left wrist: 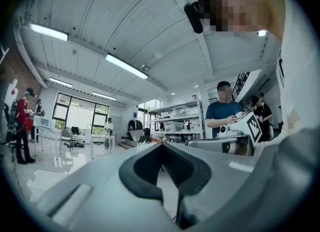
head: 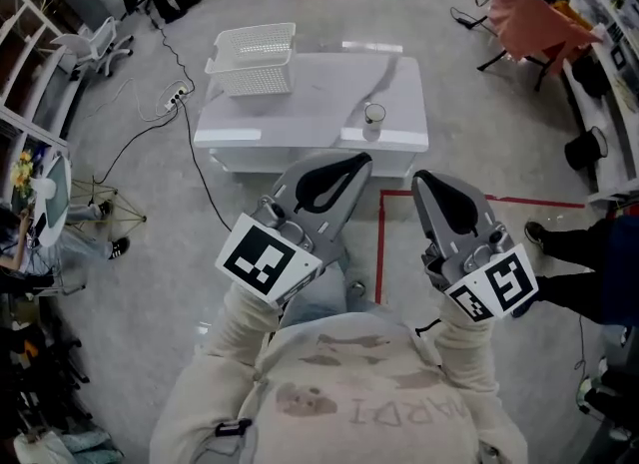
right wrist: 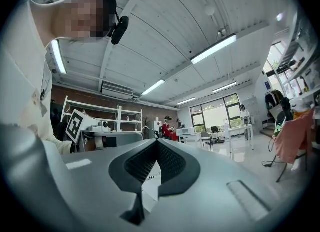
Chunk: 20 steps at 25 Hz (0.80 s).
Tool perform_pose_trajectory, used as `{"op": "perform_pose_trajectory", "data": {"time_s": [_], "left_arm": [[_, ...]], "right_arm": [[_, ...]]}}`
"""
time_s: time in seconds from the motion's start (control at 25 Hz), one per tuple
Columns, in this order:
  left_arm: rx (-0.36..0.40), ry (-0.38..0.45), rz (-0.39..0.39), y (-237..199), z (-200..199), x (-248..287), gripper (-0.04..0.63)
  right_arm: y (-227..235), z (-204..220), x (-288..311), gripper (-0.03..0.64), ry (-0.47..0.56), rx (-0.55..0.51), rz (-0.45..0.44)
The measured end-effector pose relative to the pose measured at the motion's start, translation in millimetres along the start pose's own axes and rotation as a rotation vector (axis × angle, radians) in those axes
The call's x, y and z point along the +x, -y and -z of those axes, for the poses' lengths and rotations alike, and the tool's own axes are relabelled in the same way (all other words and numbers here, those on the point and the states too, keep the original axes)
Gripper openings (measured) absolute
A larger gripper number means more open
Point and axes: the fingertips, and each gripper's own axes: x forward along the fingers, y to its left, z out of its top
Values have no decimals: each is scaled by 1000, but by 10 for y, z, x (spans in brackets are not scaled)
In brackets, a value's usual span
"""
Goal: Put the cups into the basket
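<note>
Grey workshop flooring is spreading around a white table (head: 310, 113) in the head view; one cup (head: 373, 116) is standing upright near the table's near edge, towards its right side; a white basket (head: 255, 58) is sitting on the far left corner, well apart from the cup, overhanging the edge a little. Nearer the camera, the left gripper (head: 357, 161) and the right gripper (head: 419, 179) are hovering side by side off the table, close to the person's chest; each gripper view is showing its jaws brought together at the tips, with nothing between them. Red tape (head: 380, 242) is marking the floor between the grippers; a power strip (head: 178, 98) with a black cable is lying left of the table.
</note>
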Motion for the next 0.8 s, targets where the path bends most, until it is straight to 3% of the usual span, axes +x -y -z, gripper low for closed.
{"op": "perform_pose_trajectory", "data": {"time_s": [0.32,0.8], "left_arm": [[-13,-6,51,-587,99,684,2],[11,-14,141,-1859,130,1462,2]], "right_arm": [[736,13,529,26,-4,-1,46],[1655,99,1829,26,-36,23,94]]}}
